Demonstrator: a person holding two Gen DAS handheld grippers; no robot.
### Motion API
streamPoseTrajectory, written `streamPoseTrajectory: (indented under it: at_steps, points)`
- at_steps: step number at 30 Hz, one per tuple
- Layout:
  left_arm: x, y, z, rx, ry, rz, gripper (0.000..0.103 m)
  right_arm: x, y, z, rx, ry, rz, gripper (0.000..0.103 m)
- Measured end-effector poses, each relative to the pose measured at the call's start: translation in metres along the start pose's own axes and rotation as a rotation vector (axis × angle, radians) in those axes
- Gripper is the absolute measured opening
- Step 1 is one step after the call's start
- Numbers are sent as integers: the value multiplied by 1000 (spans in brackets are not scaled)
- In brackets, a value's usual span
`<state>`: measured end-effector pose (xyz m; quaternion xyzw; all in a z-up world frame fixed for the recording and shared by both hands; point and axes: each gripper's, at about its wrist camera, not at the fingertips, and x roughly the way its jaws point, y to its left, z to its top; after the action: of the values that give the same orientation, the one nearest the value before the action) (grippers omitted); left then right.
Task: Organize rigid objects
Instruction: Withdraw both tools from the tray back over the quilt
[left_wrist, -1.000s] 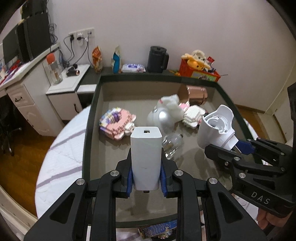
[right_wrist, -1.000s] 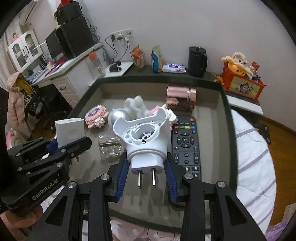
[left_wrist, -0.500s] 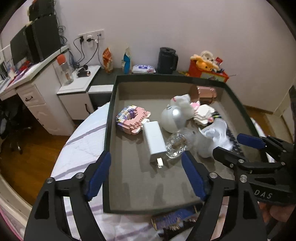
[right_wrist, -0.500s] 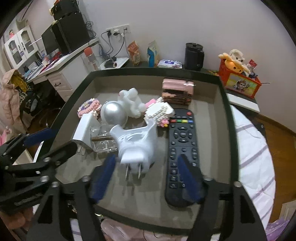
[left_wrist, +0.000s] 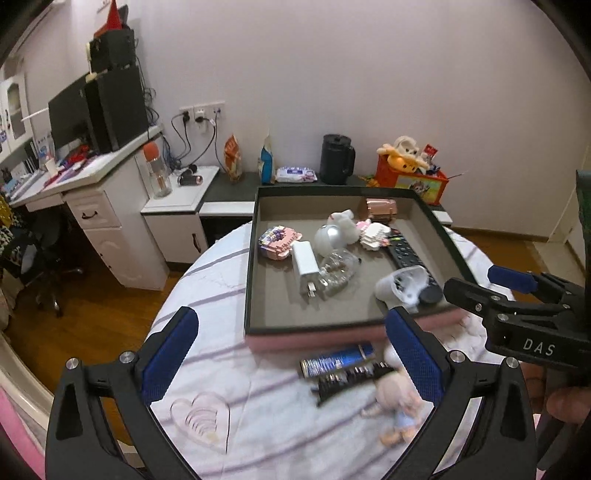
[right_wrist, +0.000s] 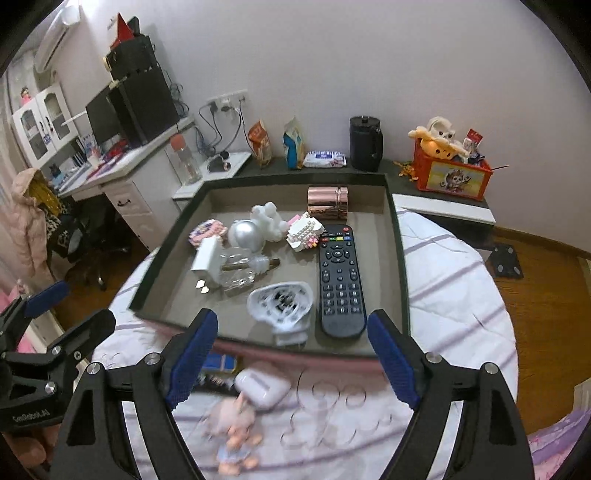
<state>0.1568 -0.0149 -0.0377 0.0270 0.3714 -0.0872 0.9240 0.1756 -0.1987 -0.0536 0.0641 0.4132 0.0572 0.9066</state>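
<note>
A dark tray (left_wrist: 251, 258) lies on the striped bedcover. Inside it, a white charger (left_wrist: 304, 264) lies flat with its prongs toward me, beside a clear glass bottle (left_wrist: 338, 271). A white plug adapter (right_wrist: 282, 301) lies on its side near the tray's front rim, left of a black remote (right_wrist: 338, 273). My left gripper (left_wrist: 290, 325) hangs over the front rim, its jaws opening, with nothing between the pads. My right gripper (right_wrist: 291, 325) is also opening and holds nothing; the adapter lies beyond its tips.
The tray also holds a silver ball (right_wrist: 245, 234), block models (left_wrist: 277, 240) and a rose-gold tin (right_wrist: 327, 201). On the bedcover in front lie a blue tube (left_wrist: 338, 360), a small doll (right_wrist: 232, 424) and a white earbud case (right_wrist: 262, 384). A desk stands left.
Both grippers let go: the charger and the adapter now lie in the tray. Both jaws spread wide, and both hands pulled back and up from the tray.
</note>
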Motion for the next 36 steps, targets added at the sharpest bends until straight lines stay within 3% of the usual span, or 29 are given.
streamPoseTrajectory:
  at_steps: [19,36]
  points:
    - [-106,-3,-56,-45,-85,17,103,-134,31,-72,-3,-175,34,85]
    - [-123,-6,-100,-67,-57,18,103,-165,31,-118,-10,-197,-2,85]
